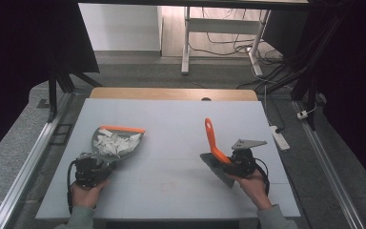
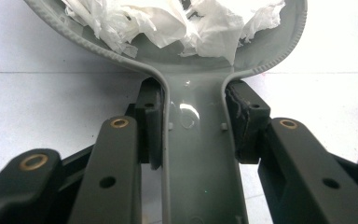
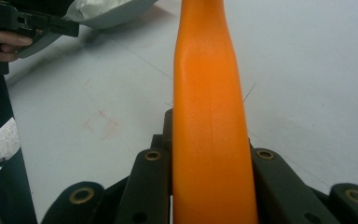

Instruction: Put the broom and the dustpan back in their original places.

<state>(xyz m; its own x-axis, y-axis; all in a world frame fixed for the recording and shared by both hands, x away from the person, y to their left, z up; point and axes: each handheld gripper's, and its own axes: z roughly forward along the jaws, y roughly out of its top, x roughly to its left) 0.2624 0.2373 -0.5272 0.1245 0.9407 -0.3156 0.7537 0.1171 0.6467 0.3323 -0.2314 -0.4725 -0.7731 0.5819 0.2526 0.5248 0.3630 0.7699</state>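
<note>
A grey dustpan [image 1: 134, 146] with an orange front lip [image 1: 124, 129] rests on the white table at the left, loaded with white paper scraps [image 1: 114, 142]. My left gripper [image 1: 95, 167] is shut on its handle. In the left gripper view the pads [image 2: 151, 126] press both sides of the grey handle [image 2: 196, 149], with the paper scraps [image 2: 177, 23] just beyond. At the right, my right gripper [image 1: 231, 164] is shut on a brush, whose orange handle [image 1: 213, 140] points up and away and whose grey head [image 1: 217, 168] sits near the table. The orange handle [image 3: 209, 116] rises between the right jaws.
The white table top [image 1: 171, 114] has a wooden strip [image 1: 171, 93] along its far edge. A faint red mark [image 1: 169, 186] lies near the front middle. A white power strip [image 1: 279, 136] sits on the floor off the right edge. The other hand [image 3: 0, 44] shows in the right gripper view.
</note>
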